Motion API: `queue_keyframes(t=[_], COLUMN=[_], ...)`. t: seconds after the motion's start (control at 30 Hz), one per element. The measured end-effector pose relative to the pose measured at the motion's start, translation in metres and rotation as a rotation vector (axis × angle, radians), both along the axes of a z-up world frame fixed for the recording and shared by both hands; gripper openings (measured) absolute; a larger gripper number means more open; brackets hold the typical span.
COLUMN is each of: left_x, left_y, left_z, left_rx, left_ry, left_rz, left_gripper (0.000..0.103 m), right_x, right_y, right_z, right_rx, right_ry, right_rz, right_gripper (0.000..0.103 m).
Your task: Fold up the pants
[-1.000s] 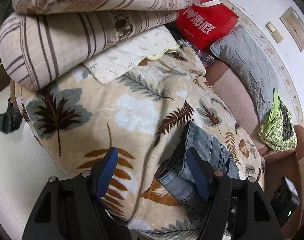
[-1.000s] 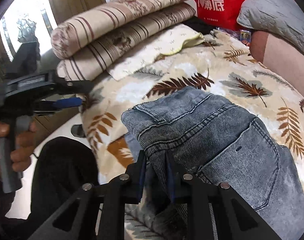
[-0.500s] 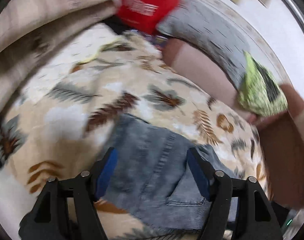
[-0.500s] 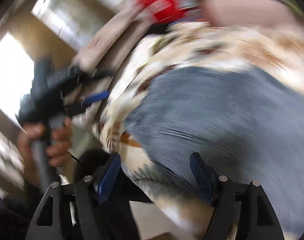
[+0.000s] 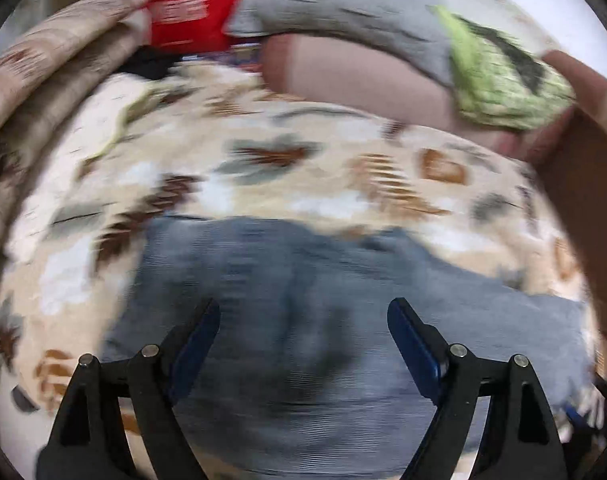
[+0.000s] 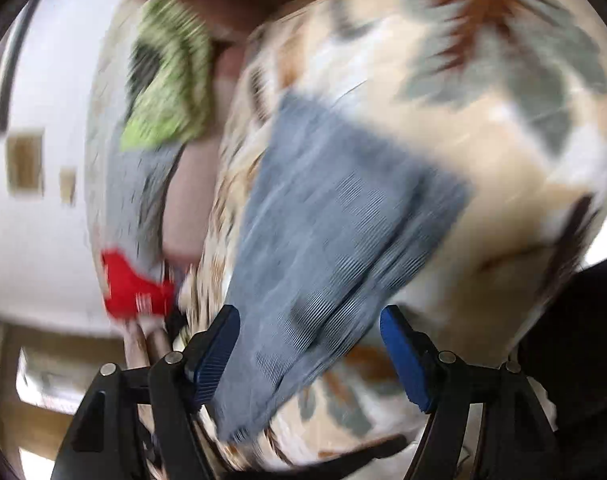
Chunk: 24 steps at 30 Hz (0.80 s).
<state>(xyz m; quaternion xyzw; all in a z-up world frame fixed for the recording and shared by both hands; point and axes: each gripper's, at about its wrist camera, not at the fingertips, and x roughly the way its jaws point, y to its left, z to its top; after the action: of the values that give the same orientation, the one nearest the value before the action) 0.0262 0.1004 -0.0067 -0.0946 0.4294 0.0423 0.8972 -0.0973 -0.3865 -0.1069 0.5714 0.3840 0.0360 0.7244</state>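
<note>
The blue-grey denim pants (image 5: 303, 300) lie folded in a flat block on the leaf-print blanket (image 5: 303, 168). My left gripper (image 5: 303, 320) is open and empty, its blue-padded fingers (image 5: 199, 336) spread above the pants. In the right wrist view the pants (image 6: 327, 264) show as a slanted block on the blanket (image 6: 503, 128). My right gripper (image 6: 309, 328) is open and empty just over the pants' near end. Both views are motion-blurred.
A red bag (image 5: 195, 4), a grey pillow (image 5: 343, 8), a green patterned bag (image 5: 499, 76) and rolled striped bedding (image 5: 43, 72) line the back of the bed. The brown bed edge (image 5: 367, 76) runs behind the blanket.
My right gripper has let go of the pants, opened and swung to a rolled view. My left gripper has swept right until it hangs over the pants. The pants now lie flat.
</note>
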Motion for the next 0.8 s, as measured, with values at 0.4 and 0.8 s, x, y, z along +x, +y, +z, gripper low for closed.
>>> queue_keyframes(t=[0.4, 0.8], left_x=[0.019, 0.023], left_y=[-0.148, -0.074], left_z=[-0.076, -0.083], left_rx=[0.232, 0.189], left_ry=[0.244, 0.303], left_rz=[-0.383, -0.198], left_gripper=[0.088, 0.089], right_x=[0.004, 0.052], right_y=[-0.029, 0.031], right_z=[-0.013, 0.075], right_rx=[0.138, -0.401], right_ry=[0.049, -0.046], right_rz=[-0.136, 0.228], right_gripper=[0.077, 0.078])
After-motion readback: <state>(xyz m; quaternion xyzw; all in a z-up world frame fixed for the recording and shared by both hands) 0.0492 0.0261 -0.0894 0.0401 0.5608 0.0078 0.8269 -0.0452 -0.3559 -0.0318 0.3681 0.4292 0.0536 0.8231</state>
